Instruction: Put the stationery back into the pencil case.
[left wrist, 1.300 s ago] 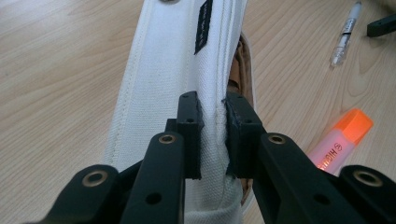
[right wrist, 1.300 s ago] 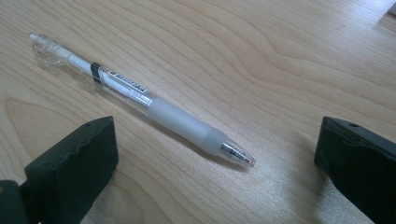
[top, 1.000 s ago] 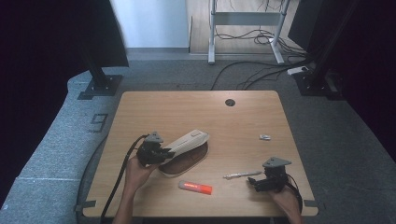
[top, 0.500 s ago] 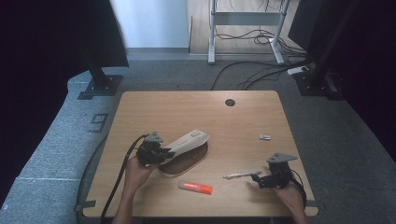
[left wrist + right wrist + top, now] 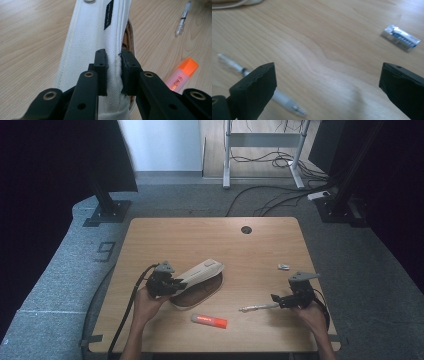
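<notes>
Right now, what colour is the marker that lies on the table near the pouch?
The highlighter marker is orange, with a paler pinkish body; the left gripper view shows it best.

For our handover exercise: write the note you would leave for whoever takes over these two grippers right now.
Left gripper: shut on the white canvas flap of the pencil case, holding it lifted open.
Right gripper: open, holding nothing, over the table beside the clear plastic pen.
Orange highlighter and small white eraser lie loose on the table.
Done: case opened. Left: apparently, put the items in.
</notes>
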`<action>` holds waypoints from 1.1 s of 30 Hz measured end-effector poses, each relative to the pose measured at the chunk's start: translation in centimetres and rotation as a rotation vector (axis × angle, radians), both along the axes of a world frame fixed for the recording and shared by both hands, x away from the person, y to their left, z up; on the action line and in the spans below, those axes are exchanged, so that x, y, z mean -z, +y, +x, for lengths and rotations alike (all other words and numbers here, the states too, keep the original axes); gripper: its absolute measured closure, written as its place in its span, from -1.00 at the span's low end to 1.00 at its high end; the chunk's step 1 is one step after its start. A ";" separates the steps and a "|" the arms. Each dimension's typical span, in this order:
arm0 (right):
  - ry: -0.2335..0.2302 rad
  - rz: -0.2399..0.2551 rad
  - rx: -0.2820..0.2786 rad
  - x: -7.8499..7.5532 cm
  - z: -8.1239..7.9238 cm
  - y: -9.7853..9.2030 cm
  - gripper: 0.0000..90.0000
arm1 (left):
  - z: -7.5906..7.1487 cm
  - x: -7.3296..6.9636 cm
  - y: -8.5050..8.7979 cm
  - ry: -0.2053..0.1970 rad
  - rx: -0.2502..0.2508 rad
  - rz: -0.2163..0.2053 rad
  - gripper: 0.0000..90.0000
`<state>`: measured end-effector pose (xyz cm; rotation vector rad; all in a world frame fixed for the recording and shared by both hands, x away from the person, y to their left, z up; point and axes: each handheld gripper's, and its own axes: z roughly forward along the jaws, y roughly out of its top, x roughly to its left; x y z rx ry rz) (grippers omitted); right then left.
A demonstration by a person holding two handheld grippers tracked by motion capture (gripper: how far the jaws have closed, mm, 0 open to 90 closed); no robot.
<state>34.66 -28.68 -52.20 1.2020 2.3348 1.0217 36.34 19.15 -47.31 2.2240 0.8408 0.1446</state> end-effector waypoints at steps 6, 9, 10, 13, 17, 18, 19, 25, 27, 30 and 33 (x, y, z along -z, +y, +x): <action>-0.009 -0.010 -0.003 -0.3 1.4 -0.3 -0.79 | 0.0 0.0 0.0 -0.001 0.001 -0.002 0.70; -0.016 -0.010 -0.001 -0.5 2.2 -0.6 -0.71 | 0.0 0.0 0.0 -0.002 0.002 0.000 0.70; -0.017 -0.016 0.005 -0.6 2.5 -0.7 -0.71 | 0.0 0.0 0.0 -0.002 0.002 -0.001 0.70; -0.019 -0.030 0.029 -0.8 3.4 -1.1 -0.69 | 0.0 0.0 0.0 -0.004 0.003 -0.001 0.70; -0.027 -0.045 0.057 -1.1 4.5 -1.8 -0.63 | 0.0 0.0 0.0 -0.003 0.003 -0.003 0.70; -0.031 -0.040 0.064 -1.2 4.7 -2.0 -0.61 | 0.0 0.0 0.0 -0.002 0.004 -0.003 0.70; -0.031 -0.037 0.069 -1.2 5.0 -2.2 -0.60 | 0.0 0.0 0.0 -0.002 0.003 -0.004 0.70; -0.030 -0.045 0.082 -0.7 6.6 -3.0 -0.40 | 0.0 0.0 0.0 -0.001 0.004 -0.004 0.70; -0.024 -0.053 0.081 -0.5 7.1 -3.1 -0.34 | 0.0 0.0 0.0 0.001 0.005 -0.005 0.70; -0.021 -0.060 0.081 -0.3 7.8 -3.4 -0.24 | 0.0 0.0 0.1 0.001 0.006 -0.008 0.70; -0.016 -0.057 0.078 0.0 8.6 -3.7 -0.16 | 0.1 0.0 0.1 0.000 0.001 -0.012 0.70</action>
